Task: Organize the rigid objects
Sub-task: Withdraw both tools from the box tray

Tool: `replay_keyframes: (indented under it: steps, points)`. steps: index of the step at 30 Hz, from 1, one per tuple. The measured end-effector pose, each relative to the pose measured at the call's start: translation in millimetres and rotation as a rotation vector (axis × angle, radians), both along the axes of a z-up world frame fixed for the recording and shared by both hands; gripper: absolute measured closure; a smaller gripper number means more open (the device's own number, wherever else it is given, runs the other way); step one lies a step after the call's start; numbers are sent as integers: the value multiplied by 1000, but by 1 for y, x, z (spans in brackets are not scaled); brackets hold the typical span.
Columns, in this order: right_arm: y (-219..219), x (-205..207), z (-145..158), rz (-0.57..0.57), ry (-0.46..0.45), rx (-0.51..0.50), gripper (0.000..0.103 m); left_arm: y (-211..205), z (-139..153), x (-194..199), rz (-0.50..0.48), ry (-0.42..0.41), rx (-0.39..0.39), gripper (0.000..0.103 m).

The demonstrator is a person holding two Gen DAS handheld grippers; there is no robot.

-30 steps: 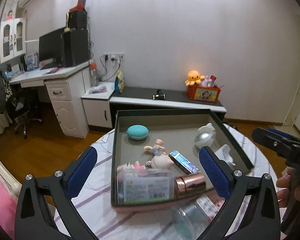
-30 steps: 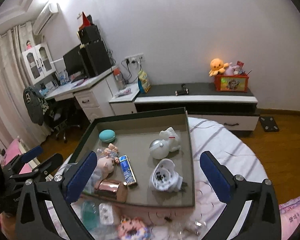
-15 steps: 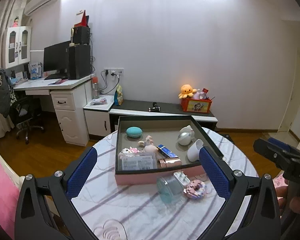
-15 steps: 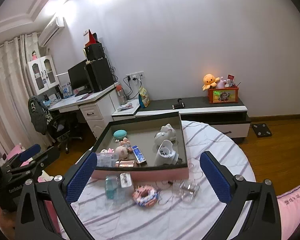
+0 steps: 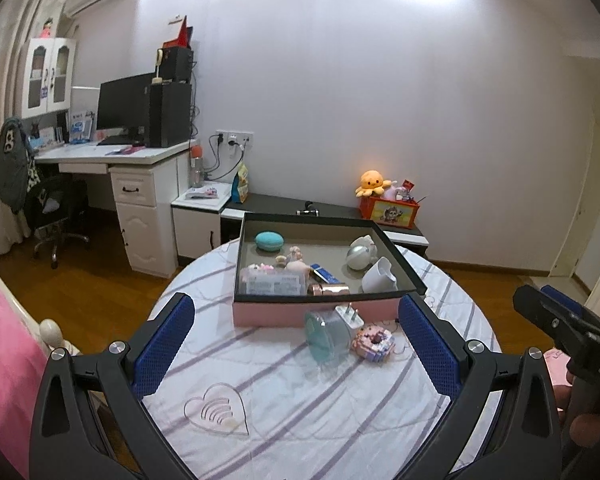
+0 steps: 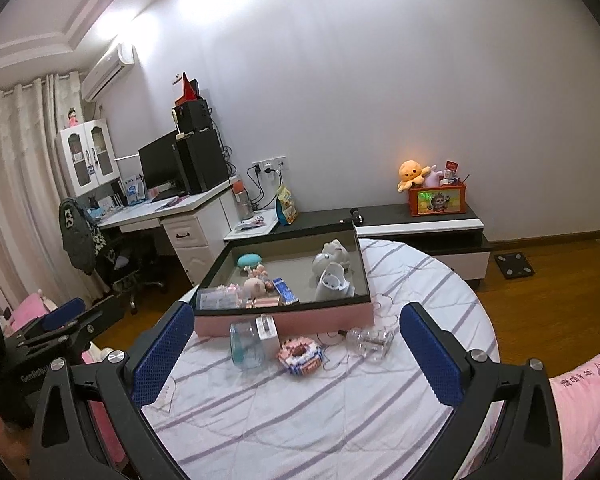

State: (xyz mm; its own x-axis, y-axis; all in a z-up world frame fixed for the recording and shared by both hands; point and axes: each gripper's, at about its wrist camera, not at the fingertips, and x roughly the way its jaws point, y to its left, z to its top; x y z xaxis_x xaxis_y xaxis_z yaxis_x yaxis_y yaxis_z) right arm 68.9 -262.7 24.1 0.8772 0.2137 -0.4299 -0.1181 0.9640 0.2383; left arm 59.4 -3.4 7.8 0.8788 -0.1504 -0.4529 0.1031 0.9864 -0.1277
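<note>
**Both tongs open above the surface**

The left tongs are hanging open over the striped surface, holding nothing. The right tongs are likewise standing open and empty.

The tray is sitting on the far half of the surface. Inside it are lying a teal case, a white cup, a round white toy, a copper tube and a clear box.

Just in front of the tray wall are resting a teal jar, a plug touching the jar, and a pink donut block. A clear piece is lying right of the donut.
</note>
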Motion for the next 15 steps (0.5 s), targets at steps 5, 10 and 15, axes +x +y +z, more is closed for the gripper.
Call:
replay_keyframes:
  steps: [5,10,15]
  points:
    - [1,-7,-9,1,15,-6,0,0,-7,-5,8,13,0,0]
    - [3,-9,-13,5,24,-10,0,3,-9,-13,16,9,8,0]
    - [9,-9,-15,17,34,-23,0,4,-12,-15,21,15,7,0]
